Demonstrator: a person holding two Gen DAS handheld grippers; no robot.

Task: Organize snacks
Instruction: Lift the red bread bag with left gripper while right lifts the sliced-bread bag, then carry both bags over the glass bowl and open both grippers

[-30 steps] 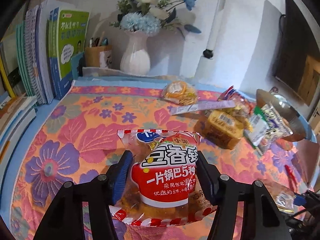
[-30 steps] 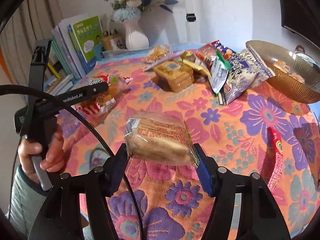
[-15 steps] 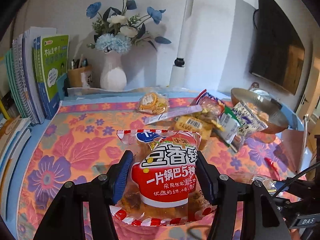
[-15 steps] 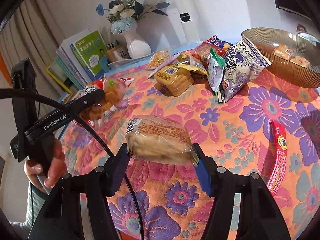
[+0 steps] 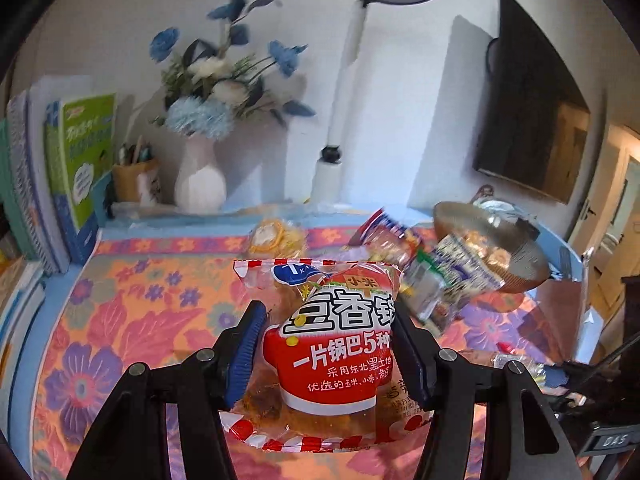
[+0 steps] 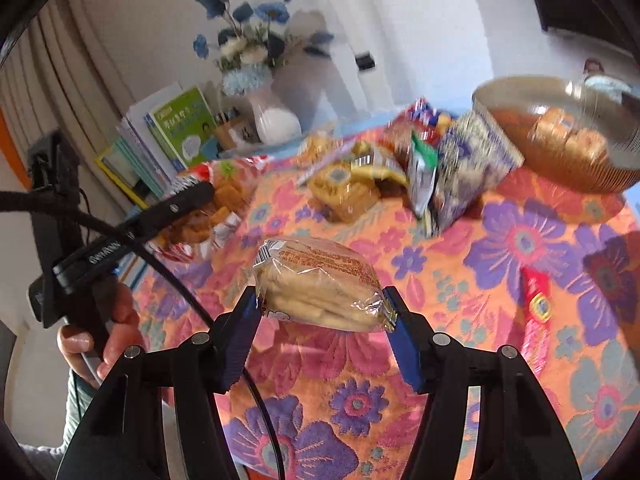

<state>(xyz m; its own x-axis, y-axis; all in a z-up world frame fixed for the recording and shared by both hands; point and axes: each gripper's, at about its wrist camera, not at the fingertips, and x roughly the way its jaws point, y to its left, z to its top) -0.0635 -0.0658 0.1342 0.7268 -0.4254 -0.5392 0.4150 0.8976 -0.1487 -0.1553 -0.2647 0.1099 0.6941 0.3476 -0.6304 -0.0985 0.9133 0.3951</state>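
Note:
My left gripper (image 5: 326, 344) is shut on a red-and-white rice crust snack bag (image 5: 332, 344) and holds it above the flowered tablecloth (image 5: 132, 320). My right gripper (image 6: 322, 320) is shut on a clear-wrapped biscuit pack (image 6: 320, 284), also held in the air. The left gripper and its bag show at the left in the right wrist view (image 6: 200, 208). A brown bowl (image 6: 568, 172) with wrapped buns (image 6: 572, 140) stands at the far right; it also shows in the left wrist view (image 5: 520, 268). A pile of loose snacks (image 6: 400, 176) lies beside it.
A white vase of blue flowers (image 5: 200, 184), a pen cup (image 5: 132, 180), upright books (image 5: 76, 168) and a lamp post (image 5: 340, 112) line the back edge. A red snack stick (image 6: 536, 320) lies on the cloth at the right. A dark screen (image 5: 528, 120) hangs on the wall.
Both grippers have risen and swung toward the bowl and the snack pile, which now look nearer and blurred. Each still holds its packet.

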